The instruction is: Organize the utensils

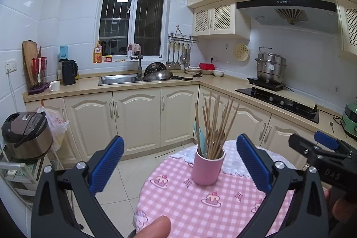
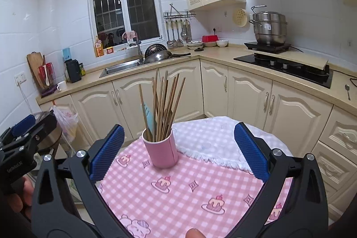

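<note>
A pink cup (image 1: 208,167) stands upright on the pink checked tablecloth (image 1: 189,204). It holds several wooden chopsticks (image 1: 215,124) and a light blue utensil (image 1: 199,137). My left gripper (image 1: 179,163) is open and empty, with the cup between and beyond its blue pads (image 1: 107,163). My right gripper (image 2: 177,150) is open and empty, and the cup (image 2: 161,150) stands just beyond its left pad (image 2: 107,152). The chopsticks (image 2: 164,102) fan out above the cup. Each gripper shows at the edge of the other's view, the right gripper (image 1: 323,148) and the left gripper (image 2: 24,133).
A white fringed cloth (image 2: 214,139) lies on the far part of the table. Cream cabinets (image 1: 133,119) stand behind. The counter holds a sink (image 1: 120,79), a wok (image 1: 160,75), a hob (image 2: 285,66), a steel pot (image 2: 270,28) and a spoon (image 2: 347,90). A rice cooker (image 1: 25,135) stands at the left.
</note>
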Tool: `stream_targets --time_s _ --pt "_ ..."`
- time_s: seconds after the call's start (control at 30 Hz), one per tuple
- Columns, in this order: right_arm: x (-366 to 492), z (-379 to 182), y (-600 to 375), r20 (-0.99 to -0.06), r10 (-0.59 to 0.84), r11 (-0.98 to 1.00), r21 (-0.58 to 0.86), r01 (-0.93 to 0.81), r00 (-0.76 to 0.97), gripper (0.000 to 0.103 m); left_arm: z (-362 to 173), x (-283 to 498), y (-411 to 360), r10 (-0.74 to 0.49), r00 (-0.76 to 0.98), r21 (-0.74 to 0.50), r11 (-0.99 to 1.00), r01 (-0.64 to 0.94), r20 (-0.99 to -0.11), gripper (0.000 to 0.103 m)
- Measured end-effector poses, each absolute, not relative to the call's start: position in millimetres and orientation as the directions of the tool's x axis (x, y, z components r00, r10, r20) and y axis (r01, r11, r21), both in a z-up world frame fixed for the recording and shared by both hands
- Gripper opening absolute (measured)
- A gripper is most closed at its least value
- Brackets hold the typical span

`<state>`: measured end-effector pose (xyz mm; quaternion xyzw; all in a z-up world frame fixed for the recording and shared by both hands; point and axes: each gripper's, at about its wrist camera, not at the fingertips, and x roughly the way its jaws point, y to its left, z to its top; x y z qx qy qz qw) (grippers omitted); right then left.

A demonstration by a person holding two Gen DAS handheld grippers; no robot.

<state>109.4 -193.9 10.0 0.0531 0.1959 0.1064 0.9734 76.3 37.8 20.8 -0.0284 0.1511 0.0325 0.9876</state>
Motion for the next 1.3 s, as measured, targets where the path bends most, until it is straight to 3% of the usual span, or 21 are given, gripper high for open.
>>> stream_targets --time_s 0.6,1.3 --pt "48.6 6.6 -191.1 -0.316 0.189 0.981 0.105 -0.164 0.93 0.097 15.2 14.9 21.6 0.054 0.962 -0.02 0.998 -0.061 -0.267 0.099" --pt "42.1 10.7 -188.5 -0.301 0.198 0.979 0.102 -0.175 0.933 0.097 18.4 7.2 27.9 0.07 0.961 -0.029 0.996 -0.081 -0.268 0.099"
